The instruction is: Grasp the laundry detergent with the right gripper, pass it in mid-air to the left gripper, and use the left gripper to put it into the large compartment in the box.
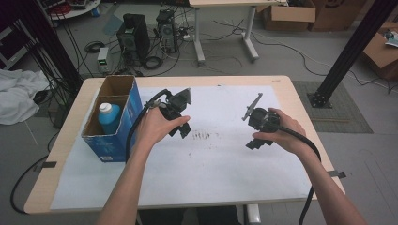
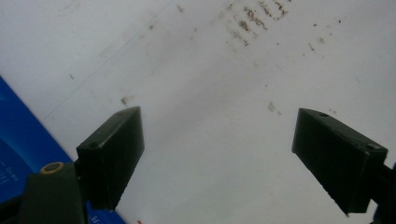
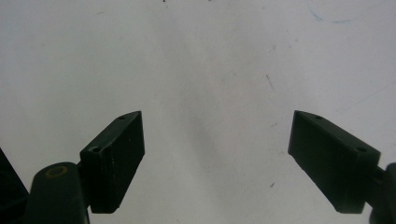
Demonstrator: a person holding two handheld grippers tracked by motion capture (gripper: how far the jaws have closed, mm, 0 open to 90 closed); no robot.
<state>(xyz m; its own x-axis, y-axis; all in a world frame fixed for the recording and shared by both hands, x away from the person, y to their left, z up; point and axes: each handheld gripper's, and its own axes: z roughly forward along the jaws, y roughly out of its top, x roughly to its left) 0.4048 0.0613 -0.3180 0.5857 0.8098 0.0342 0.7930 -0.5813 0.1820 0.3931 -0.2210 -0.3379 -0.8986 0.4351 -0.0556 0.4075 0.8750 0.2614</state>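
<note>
Grey floor [image 1: 281,61] strewn with cables — cardboard boxes [image 1: 288,14] beyond the table [image 1: 300,108]

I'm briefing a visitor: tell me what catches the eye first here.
First, the two black grippers held above the white sheet: the left gripper near the table's middle, the right gripper to its right, both with jaws wide apart and empty. Next, the open blue cardboard box at the left edge, with a blue white-capped bottle standing inside.
</note>
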